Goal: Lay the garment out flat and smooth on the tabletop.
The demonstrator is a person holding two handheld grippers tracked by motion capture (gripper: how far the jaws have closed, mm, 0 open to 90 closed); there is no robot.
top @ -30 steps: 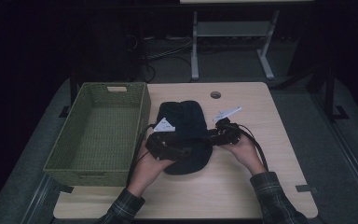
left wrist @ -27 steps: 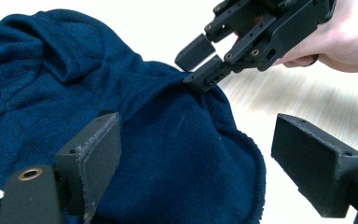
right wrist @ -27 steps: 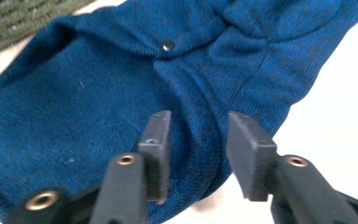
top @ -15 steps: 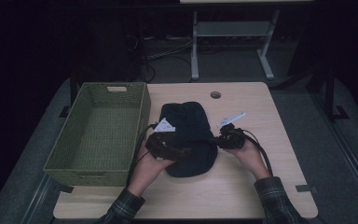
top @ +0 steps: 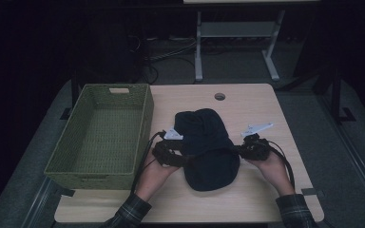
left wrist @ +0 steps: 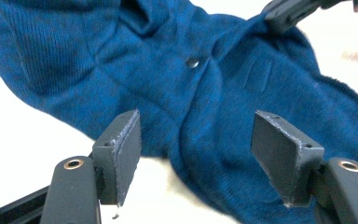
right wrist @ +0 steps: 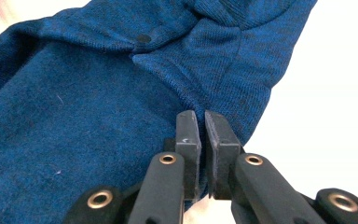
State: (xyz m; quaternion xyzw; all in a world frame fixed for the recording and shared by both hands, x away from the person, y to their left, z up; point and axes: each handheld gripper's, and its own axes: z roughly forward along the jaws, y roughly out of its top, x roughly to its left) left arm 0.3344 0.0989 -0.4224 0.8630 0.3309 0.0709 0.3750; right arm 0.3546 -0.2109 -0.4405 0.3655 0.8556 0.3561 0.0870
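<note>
Jaws: right gripper pinches ribbed blue knit garment; left gripper gapes.

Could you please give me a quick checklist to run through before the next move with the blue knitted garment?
1. Right gripper has a hold on the blue knitted garment: ok, jaws pinched on its edge.
2. Left gripper has a hold: not ok, jaws stand wide open with the cloth between them.
3. Garment lies on the table: ok, not lifted.
4. Green basket free to take it: ok, nothing seen inside.
5. Cables clear of the cloth: cannot tell.
</note>
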